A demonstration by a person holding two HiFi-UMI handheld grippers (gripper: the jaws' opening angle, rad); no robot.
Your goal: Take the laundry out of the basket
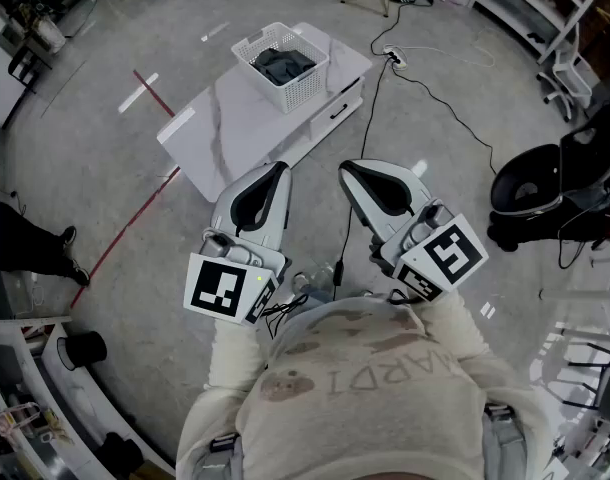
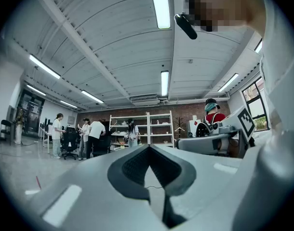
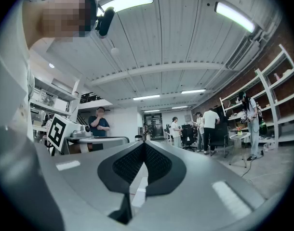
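A white slatted basket (image 1: 247, 50) stands at the far end of a white marble-look table (image 1: 235, 133), well ahead of me. Dark grey laundry (image 1: 283, 63) lies heaped inside it. Both grippers are held close to my chest, far short of the table. My left gripper (image 1: 282, 167) is shut, with nothing between its dark pads. My right gripper (image 1: 346, 167) is shut and empty too. In the left gripper view the left gripper (image 2: 148, 147) points up at the room and ceiling; the right gripper (image 3: 144, 143) does the same in its own view. Neither of those views shows the basket.
A black cable and power strip (image 1: 393, 56) run across the floor right of the table. A black office chair (image 1: 540, 186) stands at the right, a red tape line (image 1: 135, 218) crosses the floor at the left, and a person's legs (image 1: 35, 248) are at the left edge. People stand by shelves (image 2: 147, 126).
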